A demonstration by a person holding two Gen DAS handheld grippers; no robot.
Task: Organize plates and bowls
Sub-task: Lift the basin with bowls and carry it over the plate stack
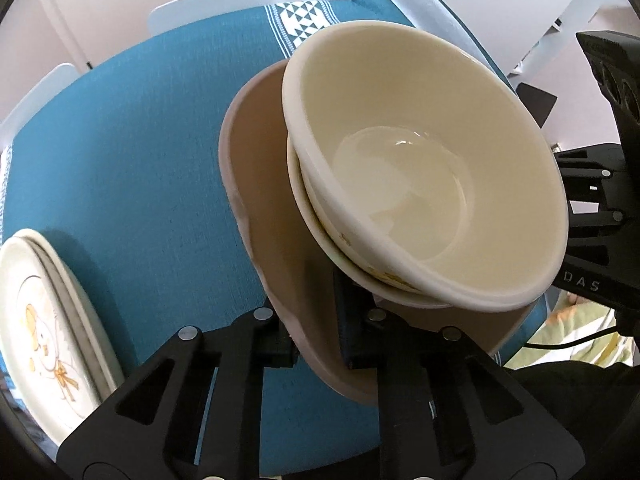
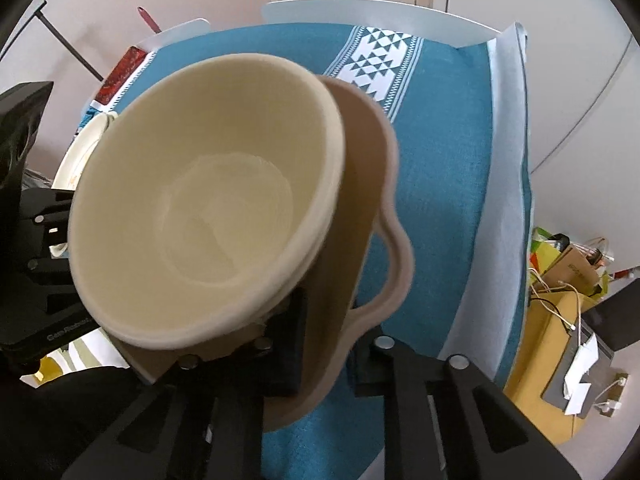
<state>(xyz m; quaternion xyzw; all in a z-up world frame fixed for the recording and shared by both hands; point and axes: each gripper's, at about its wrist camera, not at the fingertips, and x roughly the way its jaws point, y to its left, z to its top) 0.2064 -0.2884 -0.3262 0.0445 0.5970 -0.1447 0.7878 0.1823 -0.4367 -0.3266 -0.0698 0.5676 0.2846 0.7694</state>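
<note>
My left jaws (image 1: 316, 344) and right jaws (image 2: 320, 356) both clamp the tan scalloped plastic tray (image 1: 260, 184), cream nested bowls (image 1: 420, 160) aboard, above the teal-clothed bench (image 1: 120, 160).

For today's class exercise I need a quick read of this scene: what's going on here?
A person with a gripper in each hand is lifting a tan tray that carries two stacked cream bowls. The left gripper and right gripper each clamp an edge of the tray, holding it tilted above the blue tablecloth. A stack of plates sits off to the left on the table.
</note>
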